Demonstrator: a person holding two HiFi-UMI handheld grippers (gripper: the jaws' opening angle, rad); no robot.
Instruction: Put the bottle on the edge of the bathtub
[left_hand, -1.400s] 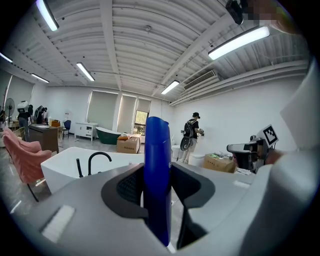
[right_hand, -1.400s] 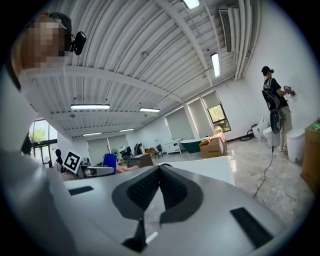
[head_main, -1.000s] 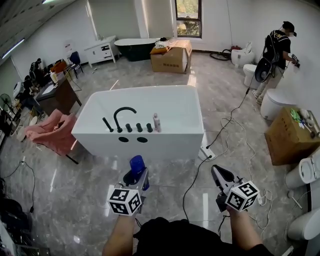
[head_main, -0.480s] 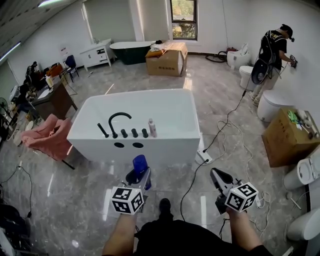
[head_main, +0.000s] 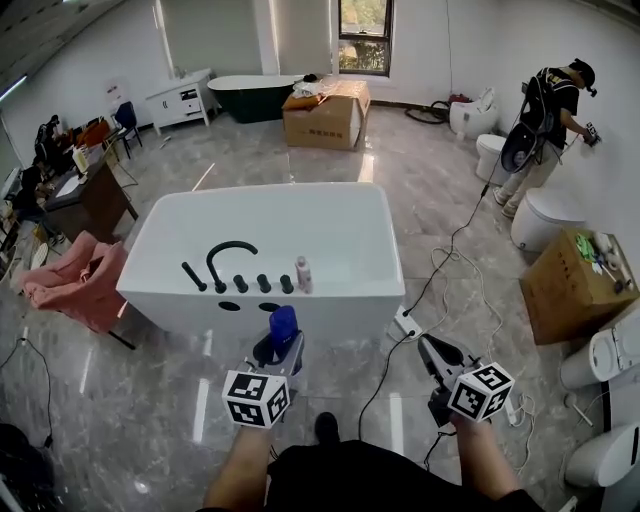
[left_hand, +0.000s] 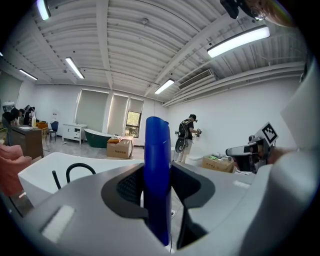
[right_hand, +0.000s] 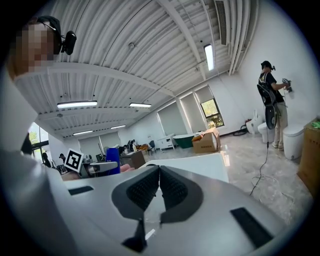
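A tall blue bottle (head_main: 283, 322) stands upright between the jaws of my left gripper (head_main: 280, 340), which is shut on it. In the left gripper view the blue bottle (left_hand: 157, 180) fills the gap between the dark pads. The white bathtub (head_main: 350, 285) lies just ahead. Its near rim carries a black faucet (head_main: 228, 262), several black knobs and a small pale bottle (head_main: 301, 273). My right gripper (head_main: 428, 347) is held to the right at the same distance from the tub. In the right gripper view the right gripper (right_hand: 159, 187) has its pads together with nothing between them.
A cable (head_main: 440, 270) runs across the grey floor to a power strip by the tub's right corner. A pink chair (head_main: 65, 285) sits to the left. A cardboard box (head_main: 575, 285) and toilets stand to the right. A person (head_main: 545, 130) works at the far right wall.
Both grippers have moved forward towards the bathtub, which now lies nearer in the head view. The blue bottle stays held in the left gripper, and the right gripper stays shut.
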